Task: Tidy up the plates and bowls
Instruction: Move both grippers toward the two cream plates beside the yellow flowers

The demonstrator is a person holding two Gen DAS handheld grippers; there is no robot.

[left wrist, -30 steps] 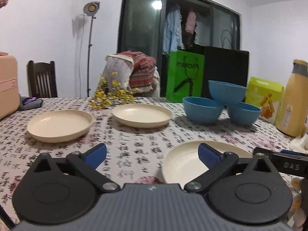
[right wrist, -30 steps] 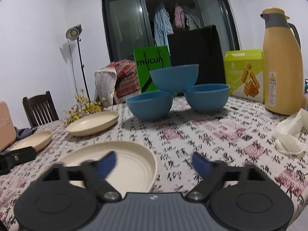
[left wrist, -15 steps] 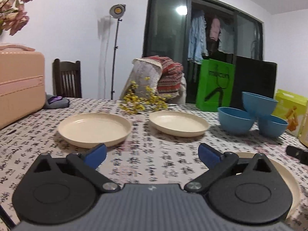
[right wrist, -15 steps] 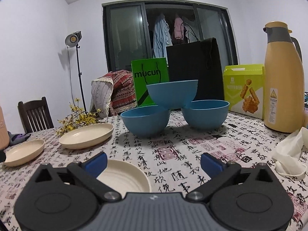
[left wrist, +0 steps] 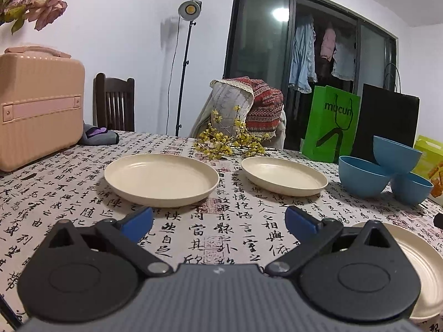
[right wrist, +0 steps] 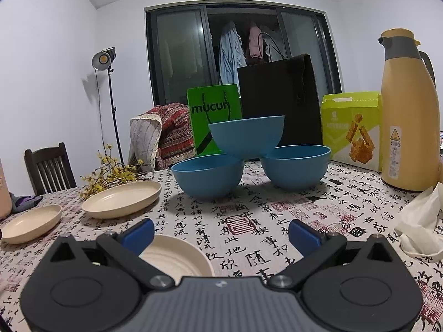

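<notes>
Three cream plates lie on the patterned tablecloth. In the left wrist view one plate (left wrist: pixel 161 178) is ahead left, a second plate (left wrist: pixel 285 175) ahead right, and a third plate (left wrist: pixel 426 260) lies partly under the right finger. My left gripper (left wrist: pixel 218 221) is open, empty, short of the first plate. Three blue bowls stand at the back: a left bowl (right wrist: pixel 207 175), a right bowl (right wrist: pixel 296 170), and a top bowl (right wrist: pixel 247 135) resting on both. My right gripper (right wrist: pixel 221 233) is open and empty, with the near plate (right wrist: pixel 177 260) under its left finger.
A yellow thermos jug (right wrist: pixel 409 116), a crumpled white tissue (right wrist: pixel 423 221) and a green snack box (right wrist: pixel 351 130) stand at the right. Green bag (left wrist: pixel 331 127) and black bag (left wrist: pixel 387 127) at the back. Pink case (left wrist: pixel 38 105) at the left. Yellow flower sprigs (left wrist: pixel 229 139) lie behind the plates.
The left gripper has swung left: the near plate slid from between its fingers to the right edge, and the left plate came centre. The right gripper drew back slightly, its jaws widening.
</notes>
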